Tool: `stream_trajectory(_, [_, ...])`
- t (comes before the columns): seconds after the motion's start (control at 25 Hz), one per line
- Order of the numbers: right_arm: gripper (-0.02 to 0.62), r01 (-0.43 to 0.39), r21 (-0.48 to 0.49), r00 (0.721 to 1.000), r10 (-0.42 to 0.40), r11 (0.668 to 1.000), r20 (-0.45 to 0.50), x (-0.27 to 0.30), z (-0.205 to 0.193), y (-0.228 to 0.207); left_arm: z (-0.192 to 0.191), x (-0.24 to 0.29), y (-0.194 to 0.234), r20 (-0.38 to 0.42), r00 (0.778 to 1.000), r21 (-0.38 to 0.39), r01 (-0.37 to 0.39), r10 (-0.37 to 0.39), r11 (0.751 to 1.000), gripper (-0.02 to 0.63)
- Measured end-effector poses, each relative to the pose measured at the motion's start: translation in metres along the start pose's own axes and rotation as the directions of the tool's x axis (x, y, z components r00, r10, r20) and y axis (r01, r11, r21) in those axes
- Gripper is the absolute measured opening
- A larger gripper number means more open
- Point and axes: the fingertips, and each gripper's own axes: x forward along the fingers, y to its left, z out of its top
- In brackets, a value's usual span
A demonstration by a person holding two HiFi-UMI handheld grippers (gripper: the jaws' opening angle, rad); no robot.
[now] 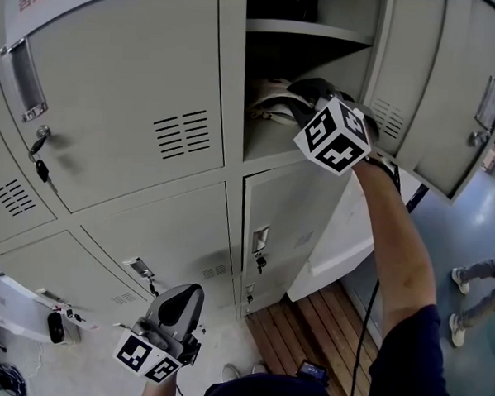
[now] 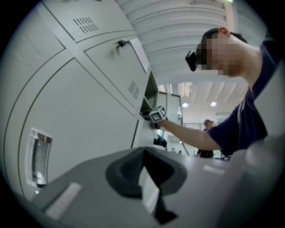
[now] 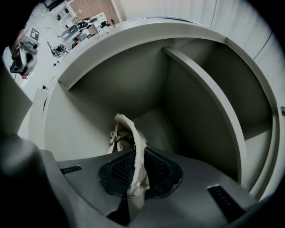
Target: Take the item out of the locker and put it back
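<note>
A cream lace-up shoe lies in the open locker compartment, at its floor. My right gripper reaches into that compartment and is shut on the shoe. In the right gripper view the jaws pinch the shoe's cream fabric rim, and the laces show behind them. The right gripper points at the compartment's back wall. My left gripper hangs low in front of the lower lockers, shut with nothing in it. From the left gripper the view looks up along the locker fronts.
The compartment's door stands swung open to the right. A shelf divides the space above. Keys hang in closed doors on the left. A white panel leans below, over a wooden pallet. Another person's legs are at far right.
</note>
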Motion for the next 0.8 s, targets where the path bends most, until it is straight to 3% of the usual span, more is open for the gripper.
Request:
stream_trajectory(0.36, [0.026, -0.111, 0.029, 0.994, 0.111, 0.993, 0.000, -0.003, 0.000, 0.013, -0.001, 0.007, -0.008, -0.002, 1.000, 0.005, 0.008, -0.008, 1.000, 0.003])
stream_trajectory(0.8, [0.115, -0.189, 0.041, 0.982, 0.189, 0.981, -0.010, -0.015, 0.001, 0.023, 0.001, 0.004, -0.017, 0.003, 1.000, 0.011, 0.005, -0.005, 1.000, 0.003])
